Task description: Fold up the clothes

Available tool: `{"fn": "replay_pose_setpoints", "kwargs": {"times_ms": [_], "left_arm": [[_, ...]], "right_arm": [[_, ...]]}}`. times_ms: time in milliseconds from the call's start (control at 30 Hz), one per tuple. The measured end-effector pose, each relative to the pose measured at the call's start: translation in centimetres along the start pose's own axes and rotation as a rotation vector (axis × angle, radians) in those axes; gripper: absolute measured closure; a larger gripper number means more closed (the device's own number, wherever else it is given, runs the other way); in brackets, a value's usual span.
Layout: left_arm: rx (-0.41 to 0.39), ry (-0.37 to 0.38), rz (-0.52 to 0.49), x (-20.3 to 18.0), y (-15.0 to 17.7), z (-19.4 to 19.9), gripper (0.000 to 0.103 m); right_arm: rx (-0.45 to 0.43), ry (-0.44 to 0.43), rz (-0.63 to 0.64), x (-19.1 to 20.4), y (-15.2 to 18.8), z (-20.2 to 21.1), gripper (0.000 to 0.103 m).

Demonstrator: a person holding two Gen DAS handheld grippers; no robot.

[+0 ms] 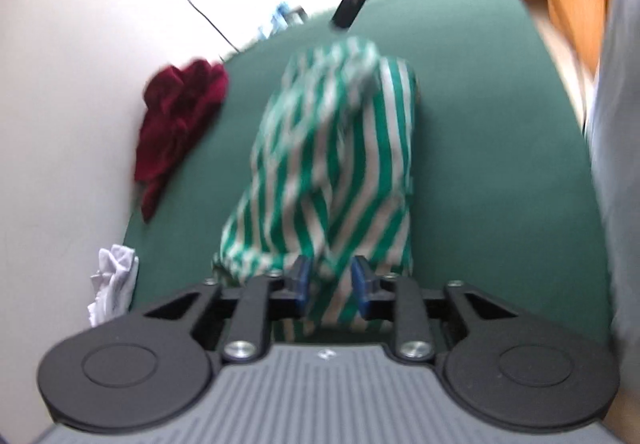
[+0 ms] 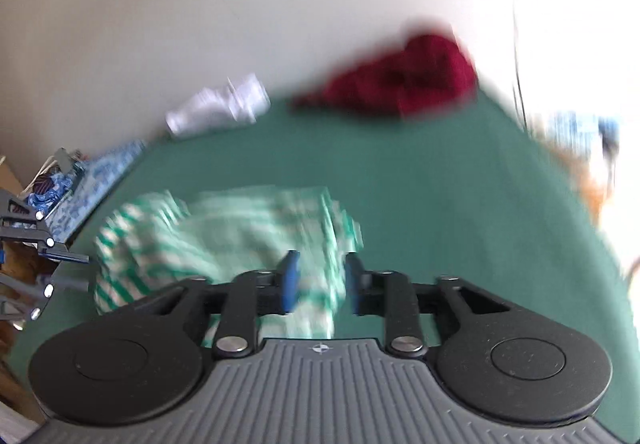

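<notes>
left hand-held gripper (image 1: 328, 286): jaws parted, striped garment (image 1: 340, 148) between, unpinched | right hand-held gripper (image 2: 318, 286): jaws parted over garment, no grip | garment: mid-frame on green worktop (image 1: 480, 124) | maroon cloth (image 1: 176, 124): left edge

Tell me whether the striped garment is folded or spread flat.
Partly folded, not spread flat. The striped garment lies bunched lengthwise on the green table, layers overlapping; blur hides how neat the fold is.

A green table (image 1: 480, 124) bears 3 garments: striped (image 1: 340, 164), dark red (image 1: 180, 116), white (image 1: 114, 284).
</notes>
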State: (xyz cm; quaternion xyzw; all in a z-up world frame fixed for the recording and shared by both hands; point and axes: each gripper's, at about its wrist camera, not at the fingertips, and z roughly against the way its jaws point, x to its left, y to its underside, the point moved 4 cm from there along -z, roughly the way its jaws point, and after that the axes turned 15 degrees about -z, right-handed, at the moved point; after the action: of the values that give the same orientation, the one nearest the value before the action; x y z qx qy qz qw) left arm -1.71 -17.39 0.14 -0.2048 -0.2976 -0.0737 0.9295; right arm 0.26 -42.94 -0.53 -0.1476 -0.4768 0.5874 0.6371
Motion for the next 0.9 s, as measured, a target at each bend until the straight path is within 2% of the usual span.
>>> {"fn": "replay_pose_setpoints", "kwargs": {"times_ms": [67,100,200,300,400,467,533,567,667,733,833,900], "left_arm": [[-0.053,-0.033,0.100,1.4,-0.7,-0.3,0.071],[-0.062,-0.082,0.164,2.3,-0.9,-1.2,0.069],[-0.063,-0.180,0.364,4.3,0.2,-4.0,0.069],[-0.042,-0.186,0.521,3.5,2.5,-5.6,0.070],[-0.055,-0.208,0.629,1.3,4.4,-6.0,0.072],[-0.075,-0.247,0.664,0.3,4.6,-5.7,0.072],[-0.084,-0.276,0.677,-0.1,4.7,-5.7,0.072],[-0.083,-0.286,0.670,-0.3,4.5,-5.8,0.072],[-0.067,-0.290,0.588,-0.3,3.7,-5.3,0.072],[-0.059,-0.275,0.578,0.2,3.8,-4.3,0.070],[-0.088,-0.312,0.619,1.6,3.6,-2.4,0.063],[-0.130,-0.362,0.655,2.5,3.3,-2.1,0.048]], "right_arm": [[-0.037,-0.085,0.027,1.6,-0.9,-0.5,0.059],[-0.027,-0.112,0.030,2.1,-1.0,-1.6,0.062],[0.003,-0.101,0.071,3.5,-0.7,-5.6,0.076],[0.026,-0.096,0.073,4.1,-0.1,-8.3,0.077],[0.032,-0.061,-0.006,2.4,0.5,-9.5,0.077],[0.067,-0.070,-0.115,0.7,1.2,-10.4,0.077],[0.042,-0.089,-0.195,-0.6,1.7,-10.5,0.077],[0.036,-0.053,-0.227,-1.0,1.5,-10.8,0.077],[0.066,-0.076,-0.270,-1.6,0.9,-11.0,0.078],[0.078,-0.104,-0.364,-2.5,0.1,-10.5,0.083],[0.004,-0.148,-0.544,-4.4,-0.9,-8.2,0.078],[0.003,-0.155,-0.586,-5.1,-0.7,-8.2,0.076]]}}
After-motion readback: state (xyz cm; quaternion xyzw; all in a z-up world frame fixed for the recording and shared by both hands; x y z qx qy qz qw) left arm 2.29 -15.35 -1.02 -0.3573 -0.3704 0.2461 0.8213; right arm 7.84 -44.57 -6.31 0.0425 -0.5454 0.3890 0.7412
